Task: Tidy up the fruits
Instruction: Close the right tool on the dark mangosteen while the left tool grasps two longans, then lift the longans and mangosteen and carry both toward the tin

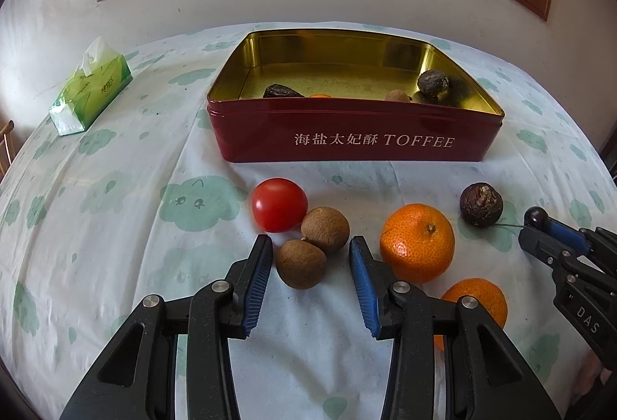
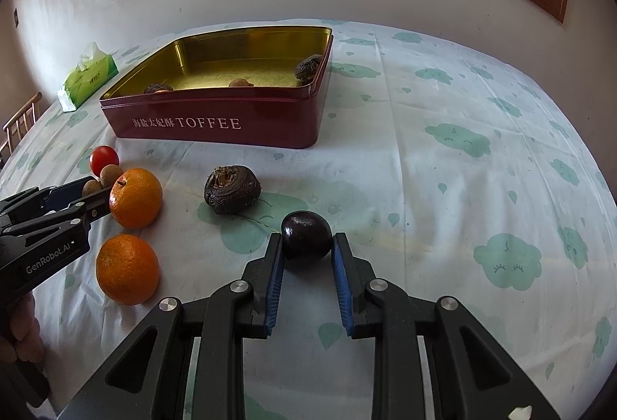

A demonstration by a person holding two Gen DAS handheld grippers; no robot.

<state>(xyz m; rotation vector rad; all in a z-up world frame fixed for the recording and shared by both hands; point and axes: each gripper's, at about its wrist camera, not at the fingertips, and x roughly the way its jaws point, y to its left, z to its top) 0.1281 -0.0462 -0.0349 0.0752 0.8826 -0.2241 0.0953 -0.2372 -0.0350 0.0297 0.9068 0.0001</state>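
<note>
Right gripper (image 2: 306,246) clamped on dark plum (image 2: 305,239), near side of tin (image 2: 216,130). Left gripper (image 1: 311,254) part-open astride brown longan (image 1: 300,264), pads clear; close squarely, avoid neighbouring longan.

Two mandarins (image 1: 417,242), tomato (image 1: 279,204), two longans (image 1: 325,229) before tin (image 1: 354,134); tin's fruits partly hidden.
</note>
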